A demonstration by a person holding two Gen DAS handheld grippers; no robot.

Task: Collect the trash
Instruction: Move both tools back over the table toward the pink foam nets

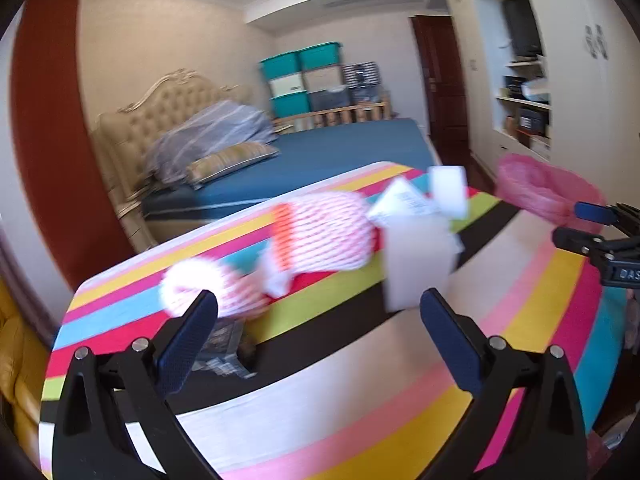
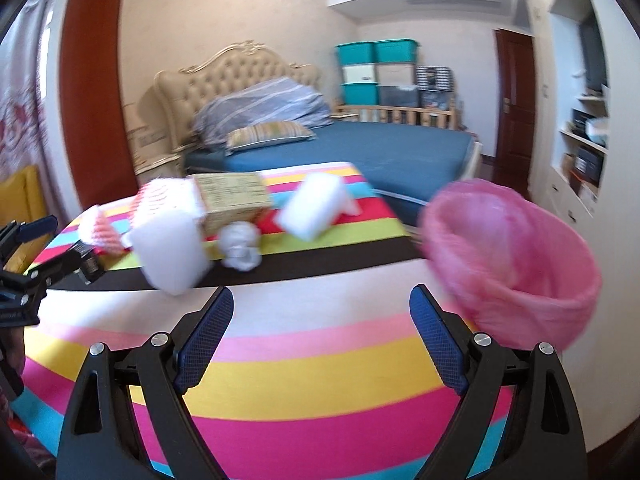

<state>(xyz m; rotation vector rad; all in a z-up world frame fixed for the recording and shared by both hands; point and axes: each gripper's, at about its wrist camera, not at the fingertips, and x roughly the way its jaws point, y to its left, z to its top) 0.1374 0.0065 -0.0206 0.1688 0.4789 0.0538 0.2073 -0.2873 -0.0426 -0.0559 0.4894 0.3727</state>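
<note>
I am holding both claws wide open and empty; my left gripper (image 1: 316,328) is nearer the white foam block (image 1: 416,260), just ahead and right, than my right gripper (image 2: 322,332).

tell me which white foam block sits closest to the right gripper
The left foam block, on the dark stripe just ahead of the open right gripper; the other block lies farther back.

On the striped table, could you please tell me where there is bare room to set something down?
The near half of the striped table, from the dark stripe toward both grippers, is bare. The far half is crowded: foam nets, cardboard box, white foam blocks, crumpled tissue. The pink bin borders the right edge.
</note>
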